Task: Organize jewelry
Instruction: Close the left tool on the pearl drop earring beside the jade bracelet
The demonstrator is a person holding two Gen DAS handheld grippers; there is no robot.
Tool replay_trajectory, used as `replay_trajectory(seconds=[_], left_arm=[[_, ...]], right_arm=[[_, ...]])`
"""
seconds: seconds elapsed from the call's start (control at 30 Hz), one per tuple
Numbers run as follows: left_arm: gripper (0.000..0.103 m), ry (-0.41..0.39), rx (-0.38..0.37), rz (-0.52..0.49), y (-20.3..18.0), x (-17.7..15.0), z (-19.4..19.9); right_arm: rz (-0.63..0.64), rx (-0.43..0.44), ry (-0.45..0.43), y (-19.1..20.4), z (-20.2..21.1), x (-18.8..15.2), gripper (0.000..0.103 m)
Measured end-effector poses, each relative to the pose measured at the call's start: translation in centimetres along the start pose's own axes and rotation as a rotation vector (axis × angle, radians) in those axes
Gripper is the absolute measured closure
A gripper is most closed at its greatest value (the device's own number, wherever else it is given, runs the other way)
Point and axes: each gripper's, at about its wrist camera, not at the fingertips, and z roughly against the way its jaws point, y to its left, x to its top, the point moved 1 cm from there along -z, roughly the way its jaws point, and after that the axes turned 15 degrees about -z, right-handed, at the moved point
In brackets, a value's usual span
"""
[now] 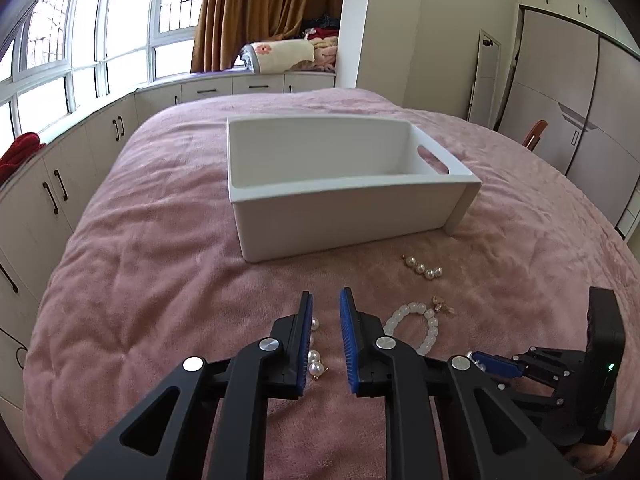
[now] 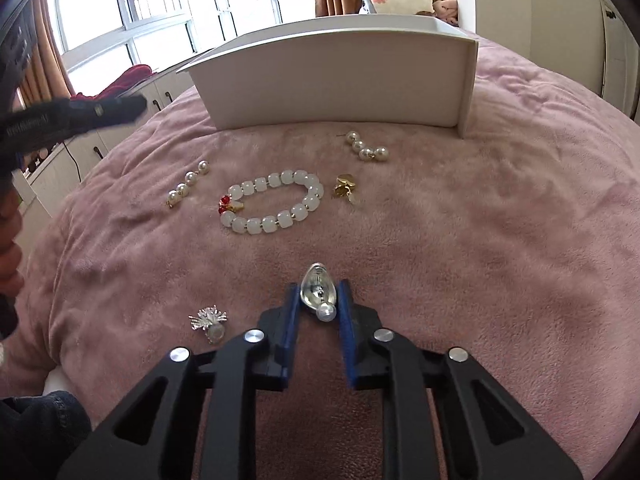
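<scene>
My left gripper (image 1: 326,304) hovers low over the pink blanket, jaws slightly apart with nothing between them. A pearl drop earring (image 1: 314,354) lies just outside its left finger, partly hidden. In the right wrist view my right gripper (image 2: 319,294) is shut on a silver leaf-shaped earring (image 2: 316,286) resting on the blanket. Ahead of it lie a white bead bracelet (image 2: 272,208) with a red charm, a gold earring (image 2: 346,188), and two pearl strands (image 2: 188,188) (image 2: 366,148). The white bin (image 1: 340,184) stands further back, nothing showing inside.
A silver spray-shaped brooch (image 2: 208,320) lies left of my right gripper. The pink blanket (image 1: 160,240) covers a bed that falls away at the left towards white cabinets (image 1: 60,184) under the windows. A wardrobe (image 1: 580,120) stands at the right.
</scene>
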Motion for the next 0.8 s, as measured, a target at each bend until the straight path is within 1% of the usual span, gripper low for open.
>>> replay_trajectory(seconds=[0.03, 0.07, 0.1, 0.2, 0.27, 0.4, 0.43, 0.47, 0.57, 0.63, 0.8], left_arm=[[0.072, 0.009, -0.004, 0.010, 0.2, -0.2, -0.5], [0.070, 0.018, -0.014, 0.024, 0.4, -0.6, -1.2], [0.070, 0.022, -0.026, 0.034, 0.5, -0.9, -1.7], [0.069, 0.070, -0.065, 0.039, 0.8, -1.6, -3.9], [0.069, 0.101, -0.079, 0.026, 0.6, -2.1, -5.3], [0.069, 0.148, -0.073, -0.016, -0.2, -3.0, -7.0], [0.070, 0.159, -0.070, -0.020, -0.3, -3.2, -7.3], [0.075, 0.163, -0.070, -0.019, -0.3, -3.4, -7.5], [0.085, 0.172, -0.055, -0.023, -0.3, -3.9, -7.9], [0.087, 0.170, -0.054, -0.021, -0.1, -4.0, -8.1], [0.087, 0.150, -0.044, -0.023, -0.3, -3.9, -7.7]], right_arm=[[0.002, -0.002, 0.000, 0.1, 0.0, 0.0, 0.084], [0.004, -0.003, 0.000, 0.1, 0.0, 0.1, 0.084], [0.006, -0.003, 0.000, 0.1, 0.0, 0.1, 0.084], [0.007, -0.005, 0.001, 0.1, -0.1, 0.0, 0.084], [0.006, -0.004, 0.003, 0.1, -0.2, 0.0, 0.084], [0.004, -0.002, 0.007, 0.1, -0.3, 0.0, 0.084], [0.003, -0.001, 0.009, 0.1, -0.4, 0.1, 0.084], [0.001, 0.000, 0.010, 0.1, -0.4, 0.1, 0.084], [-0.005, 0.000, 0.012, 0.0, -0.5, 0.1, 0.084], [-0.003, 0.000, 0.011, 0.1, -0.5, 0.1, 0.084], [-0.007, 0.019, 0.005, 0.2, -0.1, 0.3, 0.084]])
